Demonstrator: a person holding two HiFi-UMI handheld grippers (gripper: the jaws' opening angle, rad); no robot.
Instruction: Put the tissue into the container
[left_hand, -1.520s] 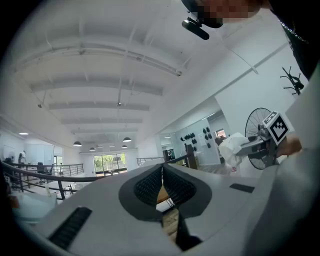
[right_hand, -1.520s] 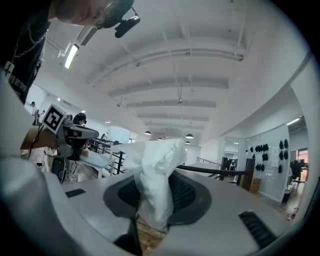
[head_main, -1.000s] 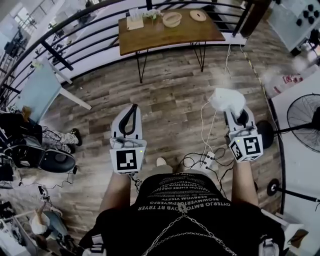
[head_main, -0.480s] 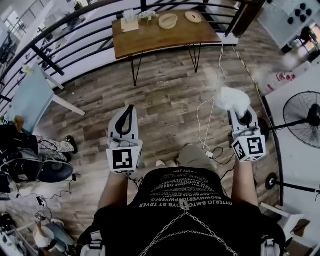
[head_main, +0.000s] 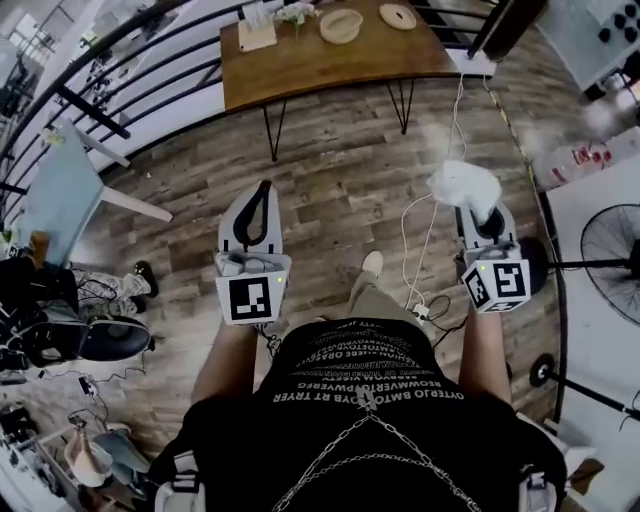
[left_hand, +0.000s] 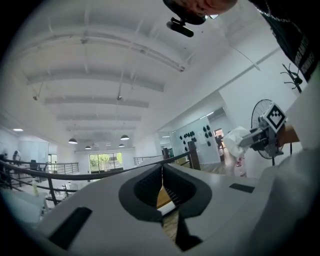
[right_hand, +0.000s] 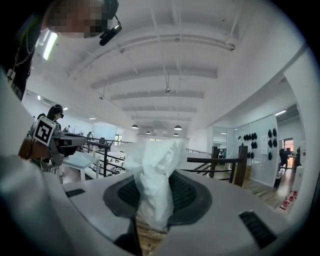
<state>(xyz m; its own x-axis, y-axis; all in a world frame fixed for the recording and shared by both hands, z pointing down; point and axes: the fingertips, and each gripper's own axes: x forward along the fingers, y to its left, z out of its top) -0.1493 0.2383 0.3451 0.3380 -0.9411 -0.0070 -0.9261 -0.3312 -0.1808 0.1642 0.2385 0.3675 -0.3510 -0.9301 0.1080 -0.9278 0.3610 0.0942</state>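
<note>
My right gripper (head_main: 474, 212) is shut on a crumpled white tissue (head_main: 464, 188), held in the air above the wooden floor. In the right gripper view the tissue (right_hand: 152, 175) stands up from between the dark pads (right_hand: 187, 192). My left gripper (head_main: 260, 195) is held at the same height to the left, with its jaws shut on nothing; its pads (left_hand: 172, 192) meet in the left gripper view. A light woven bowl (head_main: 341, 25) stands far ahead on a wooden table (head_main: 300, 70), well away from both grippers.
On that table are also a round woven lid (head_main: 398, 15), a box (head_main: 256, 35) and a small plant (head_main: 296, 12). A black railing (head_main: 120, 75) runs behind it. A fan (head_main: 612, 250) stands at the right, cables (head_main: 425, 300) lie on the floor, and a pale table (head_main: 60, 195) is at the left.
The person has stepped forward, one foot now out in front, and the wooden table looks a little nearer. Both grippers keep their poses and the right still holds the tissue.
</note>
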